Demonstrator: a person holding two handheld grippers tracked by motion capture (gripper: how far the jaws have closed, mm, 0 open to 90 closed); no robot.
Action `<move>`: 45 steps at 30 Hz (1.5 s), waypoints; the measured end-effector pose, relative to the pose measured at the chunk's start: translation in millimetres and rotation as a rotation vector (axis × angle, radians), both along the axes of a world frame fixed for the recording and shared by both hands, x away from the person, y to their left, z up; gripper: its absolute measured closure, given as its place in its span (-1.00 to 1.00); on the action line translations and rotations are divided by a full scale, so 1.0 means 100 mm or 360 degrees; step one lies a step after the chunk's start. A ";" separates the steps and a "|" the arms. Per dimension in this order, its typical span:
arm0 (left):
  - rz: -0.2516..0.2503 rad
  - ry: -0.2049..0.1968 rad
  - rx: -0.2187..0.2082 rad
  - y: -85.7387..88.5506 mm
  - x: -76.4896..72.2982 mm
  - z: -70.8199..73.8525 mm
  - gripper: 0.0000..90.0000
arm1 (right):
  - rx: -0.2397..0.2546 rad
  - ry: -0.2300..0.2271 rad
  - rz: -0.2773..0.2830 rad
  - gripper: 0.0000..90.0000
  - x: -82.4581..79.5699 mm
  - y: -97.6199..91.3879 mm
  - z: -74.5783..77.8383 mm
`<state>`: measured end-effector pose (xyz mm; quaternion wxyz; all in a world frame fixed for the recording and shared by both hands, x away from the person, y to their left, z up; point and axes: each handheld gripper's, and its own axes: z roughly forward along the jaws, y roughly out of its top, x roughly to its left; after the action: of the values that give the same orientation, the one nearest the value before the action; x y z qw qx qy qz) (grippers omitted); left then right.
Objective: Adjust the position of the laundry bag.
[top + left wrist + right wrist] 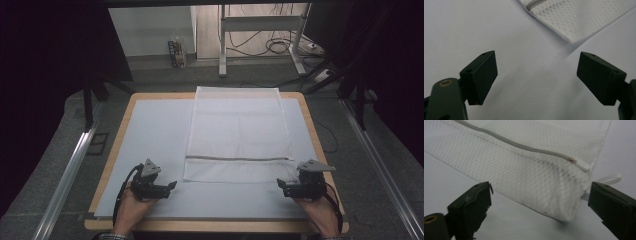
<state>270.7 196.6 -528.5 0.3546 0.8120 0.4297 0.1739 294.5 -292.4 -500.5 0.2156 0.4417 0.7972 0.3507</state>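
A white mesh laundry bag point(237, 132) lies flat on the white sheet point(155, 135), its grey zipper point(239, 159) running across near the front end. My left gripper point(175, 186) rests low at the front left, jaws pointing right toward the bag's near left corner point(574, 38), open and empty point(536, 75). My right gripper point(279, 185) sits at the front right, pointing left. In the right gripper view the bag's near right corner point(564, 212) lies between the open jaws point(540, 202), pads apart from it. The zipper pull point(573, 160) and a white loop point(611, 178) show near that corner.
The sheet covers a wooden table whose edge point(115, 150) shows at the sides and front. Metal rails point(70, 170) run along the floor on both sides. Behind the table stand desk legs point(222, 45) with cables point(277, 45) on the floor.
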 end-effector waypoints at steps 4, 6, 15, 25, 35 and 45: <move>0.0000 -0.0009 -0.0042 -0.02 0.08 0.00 -0.56 | 0.0020 -0.0004 -0.0031 -0.67 0.03 -0.05 0.03; -0.0004 0.0003 -0.0049 -0.02 0.11 -0.01 -0.56 | 0.0025 -0.0009 -0.0037 -0.61 0.04 -0.06 0.03; -0.0038 0.0030 -0.0060 -0.10 0.31 -0.02 -0.53 | 0.0038 -0.0028 -0.0062 -0.38 0.13 -0.07 0.06; -0.0042 0.0078 -0.0062 -0.13 0.53 -0.03 -0.52 | 0.0049 0.0011 -0.0065 -0.25 0.33 -0.08 0.05; 0.0001 0.0054 -0.0085 -0.21 0.75 0.04 -0.21 | -0.0025 0.0001 -0.0066 0.12 0.54 -0.09 0.09; -0.0004 0.0074 -0.0071 -0.30 0.99 0.07 -0.01 | -0.0034 0.0028 -0.0108 0.31 0.72 -0.22 0.20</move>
<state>369.3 166.3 -521.6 0.3628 0.8083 0.4406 0.1448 366.9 -314.0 -480.9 0.2252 0.4693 0.7872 0.3308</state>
